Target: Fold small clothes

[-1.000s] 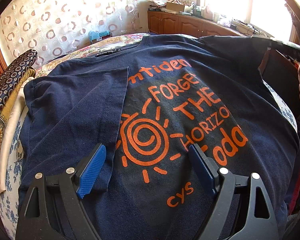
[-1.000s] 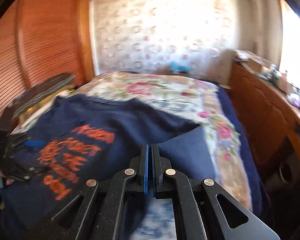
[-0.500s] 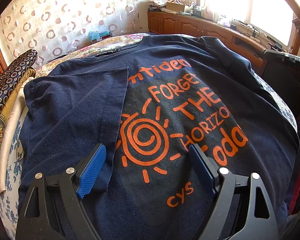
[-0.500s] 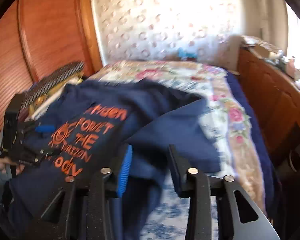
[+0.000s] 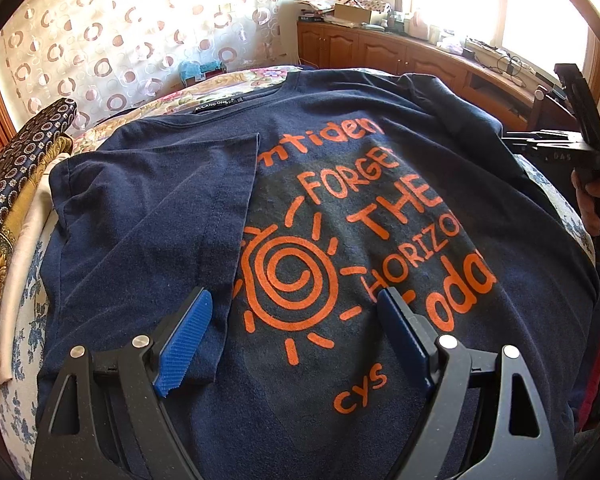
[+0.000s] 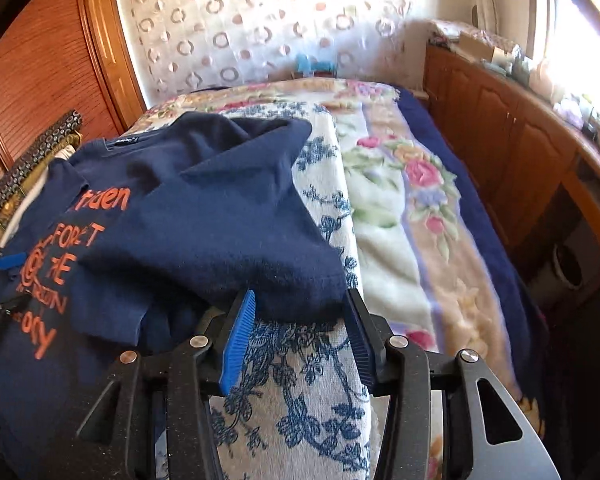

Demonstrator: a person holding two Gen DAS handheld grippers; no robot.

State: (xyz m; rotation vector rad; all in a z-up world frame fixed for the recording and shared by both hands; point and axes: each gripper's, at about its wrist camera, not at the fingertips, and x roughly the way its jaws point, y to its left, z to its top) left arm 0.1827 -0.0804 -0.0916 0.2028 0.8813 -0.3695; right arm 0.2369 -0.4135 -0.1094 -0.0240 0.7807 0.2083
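The T-shirt (image 5: 340,240) print's right letters are lost over the cloth's curve; its hem is cut off.

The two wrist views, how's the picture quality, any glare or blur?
Left wrist view: sharp on the navy T-shirt, but the window is blown out white. Right wrist view: slight softness on the floral blanket, glare at the right edge; both bend with fisheye.

Beyond the jaws a floral bedspread (image 6: 412,208) covers the bed, wooden cabinets (image 6: 512,136) right, folded patterned cloths (image 5: 16,184) left, curtain (image 5: 112,36) behind.
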